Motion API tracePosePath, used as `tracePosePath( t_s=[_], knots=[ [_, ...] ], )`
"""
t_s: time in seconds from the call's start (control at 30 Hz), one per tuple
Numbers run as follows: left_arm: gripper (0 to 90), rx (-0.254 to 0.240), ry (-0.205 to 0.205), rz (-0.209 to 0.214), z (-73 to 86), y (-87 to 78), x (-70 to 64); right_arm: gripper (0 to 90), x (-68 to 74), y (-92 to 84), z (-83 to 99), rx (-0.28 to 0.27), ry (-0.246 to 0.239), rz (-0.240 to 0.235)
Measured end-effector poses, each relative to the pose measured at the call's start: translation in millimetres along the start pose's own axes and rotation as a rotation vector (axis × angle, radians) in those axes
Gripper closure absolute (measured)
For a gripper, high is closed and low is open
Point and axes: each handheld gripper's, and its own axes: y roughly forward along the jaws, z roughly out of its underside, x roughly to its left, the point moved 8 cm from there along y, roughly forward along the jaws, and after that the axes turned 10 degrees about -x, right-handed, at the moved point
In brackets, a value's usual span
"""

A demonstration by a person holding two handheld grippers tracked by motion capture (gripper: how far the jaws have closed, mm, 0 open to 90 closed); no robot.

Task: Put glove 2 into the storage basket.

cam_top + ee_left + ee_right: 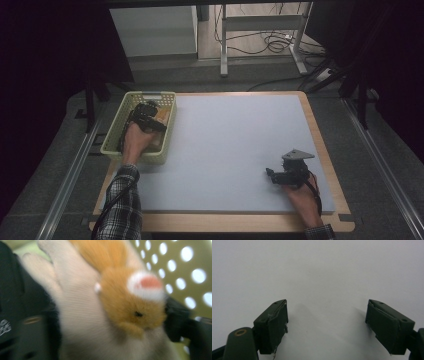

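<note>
A soft plush toy (130,305), orange and cream with a white-and-pink patch, lies in the pale green perforated basket (112,150) at the table's left. A bit of its orange (163,116) shows in the high view. My left gripper (147,112) reaches down into the basket. Its black jaws stand wide apart on either side of the toy, which lies between them, and the basket wall (190,265) is close behind. My right gripper (271,175) rests low over the grey mat near the front right, open, with nothing between its fingertips (273,325).
A light grey mat (235,145) covers most of the wooden table (320,150). Dark floor and metal rails run along both sides. A desk frame and loose cables stand beyond the far edge.
</note>
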Motion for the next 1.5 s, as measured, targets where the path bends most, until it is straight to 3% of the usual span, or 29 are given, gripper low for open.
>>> tracePosePath(
  t_s=[0.13,0.3,0.4,0.53,0.6,0.67,0.87,0.97,1.1,1.5],
  knots=[
    [9.5,-0.031,0.016,0.005,-7.7,-19.2,0.4,18.0,0.2,0.0,0.0,0.0,0.0,0.0],
    [12.7,-0.101,0.011,-0.003,-20.5,-46.1,8.0,18.0,0.2,0.0,0.0,0.0,0.001,0.0],
    [28.2,-0.108,-0.01,-0.053,-20.0,-51.1,18.9,18.0,0.2,0.0,0.0,0.0,0.001,0.0],
    [51.7,-0.057,-0.021,-0.156,-8.3,-41.3,35.3,18.0,0.2,0.0,0.0,0.0,0.001,0.0],
    [60.0,-0.029,-0.042,-0.168,-1.9,-32.7,39.9,18.0,0.2,0.0,0.0,0.0,0.0,0.0],
    [62.0,0.008,-0.05,-0.172,4.0,-22.3,40.6,18.0,0.1,0.0,0.0,0.0,0.0,0.0],
    [63.5,0.008,-0.015,-0.091,1.5,-3.5,16.3,18.0,0.1,0.0,0.0,0.0,0.0,0.0],
    [65.1,0.006,0.01,-0.103,-3.3,-2.2,10.1,18.0,0.1,0.0,0.0,0.0,0.001,0.0],
    [58.8,0.001,-0.015,-0.11,-3.3,-5.7,17.2,18.0,0.1,0.0,0.0,0.0,0.0,0.0],
    [38.4,-0.092,-0.068,-0.088,-2.9,-24.7,29.7,17.9,0.2,0.0,0.0,-0.001,0.0,0.0]
  ],
)
